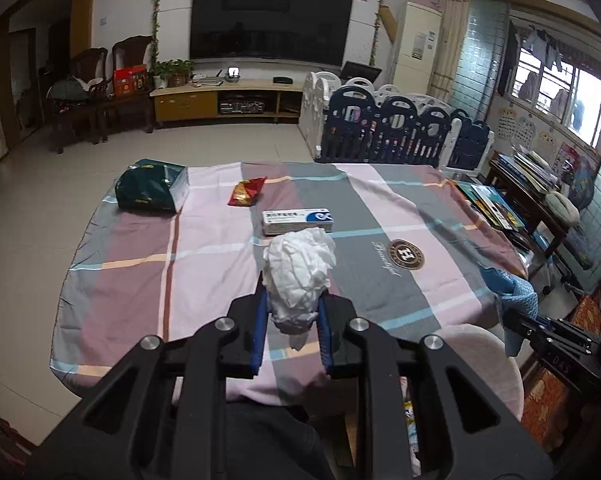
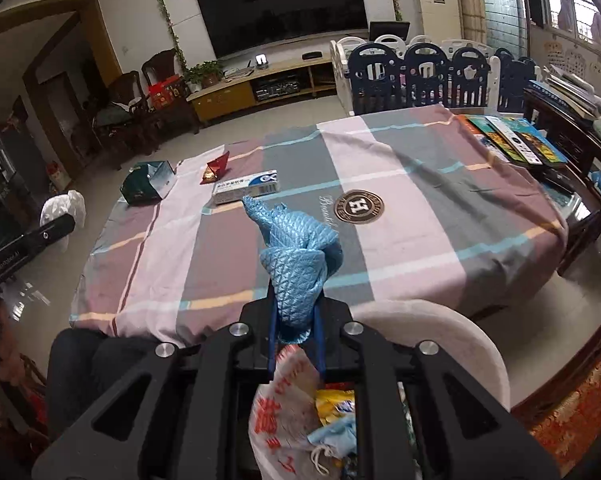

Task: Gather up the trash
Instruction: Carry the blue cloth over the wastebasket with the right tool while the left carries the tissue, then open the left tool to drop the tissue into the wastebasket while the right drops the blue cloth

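Left gripper (image 1: 293, 308) jaws clamp a crumpled white tissue (image 1: 300, 276); right gripper (image 2: 296, 316) jaws pinch a blue cloth (image 2: 296, 256), both short of the medicine box (image 1: 297, 221) on the counter (image 1: 140, 264).

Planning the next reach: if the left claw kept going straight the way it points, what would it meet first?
Probably the white-and-blue medicine box, lying on the checked tablecloth just beyond the crumpled tissue the left claw holds; depth is unclear.
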Demonstrator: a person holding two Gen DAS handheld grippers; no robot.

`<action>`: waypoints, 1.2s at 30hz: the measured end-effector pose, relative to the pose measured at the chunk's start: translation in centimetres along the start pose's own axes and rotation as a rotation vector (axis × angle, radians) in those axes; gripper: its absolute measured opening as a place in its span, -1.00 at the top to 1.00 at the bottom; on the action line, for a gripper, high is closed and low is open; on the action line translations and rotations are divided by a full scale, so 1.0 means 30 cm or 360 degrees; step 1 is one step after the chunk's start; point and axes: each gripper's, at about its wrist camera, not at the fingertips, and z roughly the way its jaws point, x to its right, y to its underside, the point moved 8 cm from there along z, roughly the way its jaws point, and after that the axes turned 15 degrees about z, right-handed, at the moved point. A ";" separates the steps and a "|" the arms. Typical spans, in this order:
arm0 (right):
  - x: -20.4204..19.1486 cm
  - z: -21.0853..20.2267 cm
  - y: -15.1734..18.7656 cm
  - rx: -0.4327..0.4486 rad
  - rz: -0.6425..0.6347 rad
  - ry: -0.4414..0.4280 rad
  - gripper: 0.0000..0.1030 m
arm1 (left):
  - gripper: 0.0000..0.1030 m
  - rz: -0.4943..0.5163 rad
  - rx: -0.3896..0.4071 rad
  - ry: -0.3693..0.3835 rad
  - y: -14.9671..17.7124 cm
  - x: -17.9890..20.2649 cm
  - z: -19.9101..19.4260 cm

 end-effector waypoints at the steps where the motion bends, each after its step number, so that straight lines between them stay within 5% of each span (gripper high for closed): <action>1: 0.025 -0.021 0.013 0.0003 0.0004 0.0041 0.71 | 0.57 0.0043 0.0005 0.0019 0.003 0.050 -0.016; 5: 0.118 -0.124 0.029 0.0063 0.0016 0.0192 0.71 | 0.57 0.0176 0.0039 0.0085 -0.006 0.204 -0.069; 13: 0.165 -0.252 0.001 0.0167 0.0056 0.0189 0.71 | 0.57 0.0318 0.0130 0.0096 -0.050 0.361 -0.181; 36: 0.175 -0.277 0.039 0.0137 0.0068 0.0126 0.70 | 0.57 0.0345 0.0082 0.0150 -0.023 0.405 -0.169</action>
